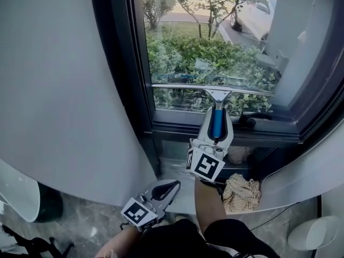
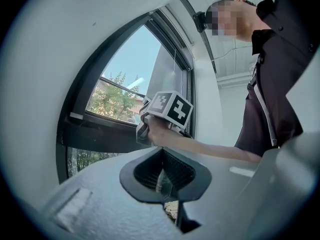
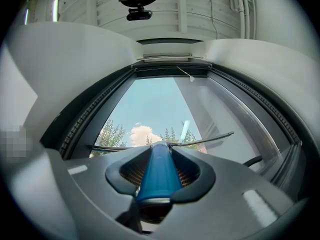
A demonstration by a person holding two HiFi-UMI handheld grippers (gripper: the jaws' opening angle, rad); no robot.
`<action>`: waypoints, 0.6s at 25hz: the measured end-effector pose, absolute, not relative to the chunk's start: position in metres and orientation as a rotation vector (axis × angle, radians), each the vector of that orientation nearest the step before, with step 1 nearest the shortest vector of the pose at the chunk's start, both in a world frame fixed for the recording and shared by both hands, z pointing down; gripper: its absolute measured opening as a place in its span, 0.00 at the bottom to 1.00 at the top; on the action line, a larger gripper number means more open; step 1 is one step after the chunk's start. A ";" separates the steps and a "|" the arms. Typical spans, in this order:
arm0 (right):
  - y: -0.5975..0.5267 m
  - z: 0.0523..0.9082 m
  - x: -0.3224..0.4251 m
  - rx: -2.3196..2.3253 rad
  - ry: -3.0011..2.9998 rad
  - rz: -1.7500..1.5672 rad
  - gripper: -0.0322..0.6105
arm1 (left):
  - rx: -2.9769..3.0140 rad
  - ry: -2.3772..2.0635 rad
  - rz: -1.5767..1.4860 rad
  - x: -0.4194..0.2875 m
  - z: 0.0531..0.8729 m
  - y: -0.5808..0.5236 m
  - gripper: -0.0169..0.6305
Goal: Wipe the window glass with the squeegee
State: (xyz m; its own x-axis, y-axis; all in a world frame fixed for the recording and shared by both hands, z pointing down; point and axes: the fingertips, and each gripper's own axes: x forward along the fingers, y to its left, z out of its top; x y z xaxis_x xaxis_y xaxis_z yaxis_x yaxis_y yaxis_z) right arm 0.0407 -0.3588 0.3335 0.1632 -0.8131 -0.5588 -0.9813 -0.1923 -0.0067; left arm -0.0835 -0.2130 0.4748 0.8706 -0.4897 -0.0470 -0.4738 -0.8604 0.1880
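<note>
The right tongs [image 1: 216,123] clamp the blue-handled, metal-bladed squeegee [image 1: 217,94], whose blade lies across the low part of the clear window glass [image 1: 188,42]. The left tongs [image 1: 165,189] hang closed and empty. A wiping stroke seems in hand. The next move likely calls for steady pressure toward the dark lower frame [image 1: 172,127].

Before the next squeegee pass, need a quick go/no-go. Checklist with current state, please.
1. Right tool grip on squeegee: ok, jaws closed on its blue handle.
2. Blade level on window glass: ok, lying straight and low on the pane.
3. Blade contact pressure: cannot tell.
4. Left tool out of the way: ok, down below the sill, shut and empty.
5. Room below the blade: probably not ok, the black window handle sits just under its right part.
6. Cloth clear: ok, lying below the sill.
</note>
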 end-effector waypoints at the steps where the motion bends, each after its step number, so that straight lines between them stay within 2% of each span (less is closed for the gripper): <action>1: -0.359 0.336 0.041 -2.080 1.710 0.628 0.25 | 2.874 -0.743 -0.136 -0.083 0.476 -0.212 0.02; 15: -0.357 0.351 0.042 -2.101 1.705 0.607 0.25 | 2.867 -0.739 -0.108 -0.084 0.485 -0.205 0.02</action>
